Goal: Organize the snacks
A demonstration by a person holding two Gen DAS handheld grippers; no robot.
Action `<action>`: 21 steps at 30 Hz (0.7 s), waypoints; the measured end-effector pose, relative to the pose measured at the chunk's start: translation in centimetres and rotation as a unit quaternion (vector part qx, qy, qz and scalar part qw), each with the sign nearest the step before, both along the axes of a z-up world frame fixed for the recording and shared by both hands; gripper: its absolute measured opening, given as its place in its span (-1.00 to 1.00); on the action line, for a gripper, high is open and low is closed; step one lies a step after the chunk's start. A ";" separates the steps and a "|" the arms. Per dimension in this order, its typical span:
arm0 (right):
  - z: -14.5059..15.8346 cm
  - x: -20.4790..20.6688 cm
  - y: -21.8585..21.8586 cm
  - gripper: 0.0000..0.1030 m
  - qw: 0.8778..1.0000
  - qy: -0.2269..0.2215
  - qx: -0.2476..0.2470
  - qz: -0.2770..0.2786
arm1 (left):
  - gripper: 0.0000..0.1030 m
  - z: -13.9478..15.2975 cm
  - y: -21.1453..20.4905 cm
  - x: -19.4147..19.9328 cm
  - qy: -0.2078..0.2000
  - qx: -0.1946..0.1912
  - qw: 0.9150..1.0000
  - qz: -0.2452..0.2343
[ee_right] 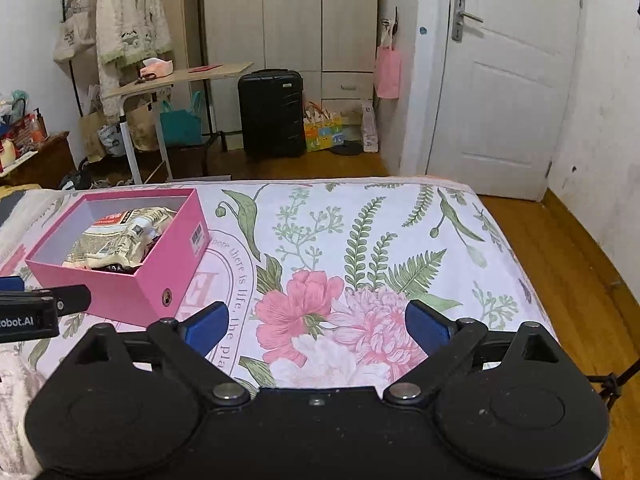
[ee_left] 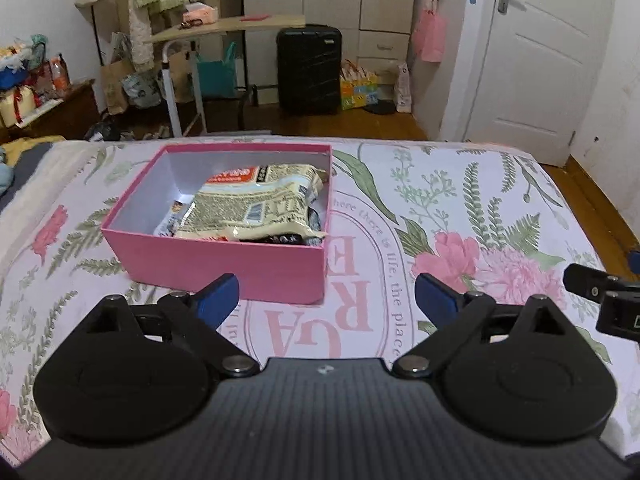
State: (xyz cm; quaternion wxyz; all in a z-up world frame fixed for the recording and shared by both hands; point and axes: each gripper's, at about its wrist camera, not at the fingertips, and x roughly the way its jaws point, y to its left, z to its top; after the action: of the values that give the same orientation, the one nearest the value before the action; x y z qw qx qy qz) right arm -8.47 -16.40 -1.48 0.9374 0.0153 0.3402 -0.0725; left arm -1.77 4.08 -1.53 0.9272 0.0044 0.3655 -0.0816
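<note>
The snacks (ee_left: 256, 204) are all lying inside the pink box (ee_left: 224, 258) on the bed (ee_left: 460, 208), and no loose snacks are showing on the flowery sheet, so the job is looking almost done. The left gripper (ee_left: 326, 298) and the right gripper (ee_right: 316, 326) are hovering over the bed with jaws wide apart, holding nothing. The sheet is showing the words "there is life, the place".

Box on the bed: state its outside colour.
Pink box; clearest in the left wrist view.

Bedroom: white door (ee_right: 500, 96), wardrobe (ee_right: 292, 16), wood floor (ee_right: 568, 264), black suitcase (ee_right: 272, 114).
</note>
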 end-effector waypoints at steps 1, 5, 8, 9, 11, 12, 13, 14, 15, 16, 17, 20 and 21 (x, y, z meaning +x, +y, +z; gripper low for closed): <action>0.0 -0.1 0.1 0.88 1.000 -0.004 0.000 -0.001 | 0.86 0.0 0.1 0.0 0.002 -0.002 1.000 0.001; 0.1 -0.2 0.3 0.88 1.000 -0.011 -0.010 -0.004 | 0.86 -0.1 0.1 -0.1 -0.003 0.002 1.000 0.001; 0.1 -0.2 0.3 0.88 0.999 -0.007 -0.038 -0.015 | 0.86 0.0 0.2 -0.2 -0.006 0.004 1.000 0.004; 0.0 -0.2 0.1 0.88 0.999 -0.006 -0.041 -0.019 | 0.86 -0.1 0.2 -0.2 -0.007 0.004 1.000 0.005; 0.0 -0.3 -0.3 0.88 0.999 -0.004 -0.031 -0.024 | 0.86 -0.1 0.1 -0.2 -0.006 0.003 1.000 0.002; -0.1 -0.4 -0.4 0.88 0.999 -0.002 -0.026 -0.023 | 0.86 -0.2 0.0 -0.2 -0.006 0.004 1.000 0.001; -0.1 -0.5 -0.4 0.88 0.999 0.000 -0.024 -0.022 | 0.86 -0.3 -0.1 -0.1 -0.003 0.008 1.000 0.003; -0.1 -0.5 -0.4 0.88 1.000 0.002 -0.024 -0.020 | 0.86 -0.3 -0.3 -0.1 0.001 0.012 1.000 0.004; -0.2 -0.5 -0.3 0.88 0.999 0.003 -0.026 -0.018 | 0.86 -0.4 -0.4 -0.1 0.005 0.017 1.000 0.005; -0.2 -0.6 -0.2 0.88 0.999 0.004 -0.028 -0.017 | 0.86 -0.4 -0.6 -0.1 0.007 0.021 1.000 0.003; -0.2 -0.6 -0.1 0.88 0.999 0.003 -0.030 -0.015 | 0.86 -0.5 -0.8 -0.1 0.006 0.023 1.000 0.003; -0.1 -0.7 0.3 0.88 0.999 0.003 -0.031 -0.011 | 0.86 -0.5 -1.0 -0.5 -0.004 0.024 1.000 0.003; -0.1 -0.7 0.4 0.88 0.999 0.003 -0.033 -0.011 | 0.86 -0.5 -1.0 -0.5 -0.007 0.024 1.000 0.003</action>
State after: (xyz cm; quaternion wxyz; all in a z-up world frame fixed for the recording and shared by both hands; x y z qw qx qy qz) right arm -9.18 -16.05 -1.56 0.9356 -0.0117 0.3402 -0.0937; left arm -2.32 3.07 -2.02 0.9296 0.0265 0.3609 -0.0703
